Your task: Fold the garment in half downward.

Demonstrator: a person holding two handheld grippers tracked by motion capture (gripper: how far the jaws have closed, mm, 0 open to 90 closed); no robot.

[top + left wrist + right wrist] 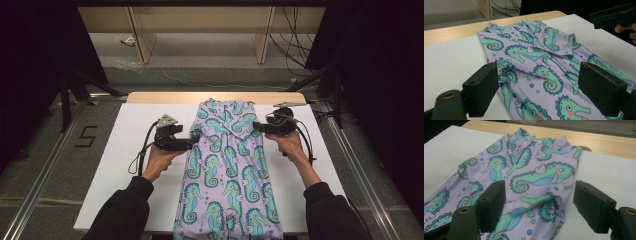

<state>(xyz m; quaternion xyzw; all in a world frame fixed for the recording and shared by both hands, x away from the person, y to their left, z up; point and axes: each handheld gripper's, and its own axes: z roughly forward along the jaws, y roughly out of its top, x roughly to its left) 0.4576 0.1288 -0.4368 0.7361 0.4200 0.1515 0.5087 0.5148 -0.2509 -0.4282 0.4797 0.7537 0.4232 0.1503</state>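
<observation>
A lilac child's garment (227,172) printed with teal seahorses lies flat down the middle of the white tabletop (130,165), collar at the far end and both sleeves folded in over the chest. My left gripper (192,142) is at the garment's left edge, level with the folded sleeve. In the left gripper view its jaws (541,87) stand wide apart over the fabric (536,50) without pinching it. My right gripper (257,127) is at the right shoulder edge. Its jaws (540,205) are likewise spread over the folded sleeve (541,205), not pressing on it.
A bare wooden strip (165,97) borders the table's far edge. Behind it are shelf legs (142,40) and loose cables (295,45) on the floor. A "5" (86,136) is marked on the floor at the left. Metal rails (45,165) run along both sides.
</observation>
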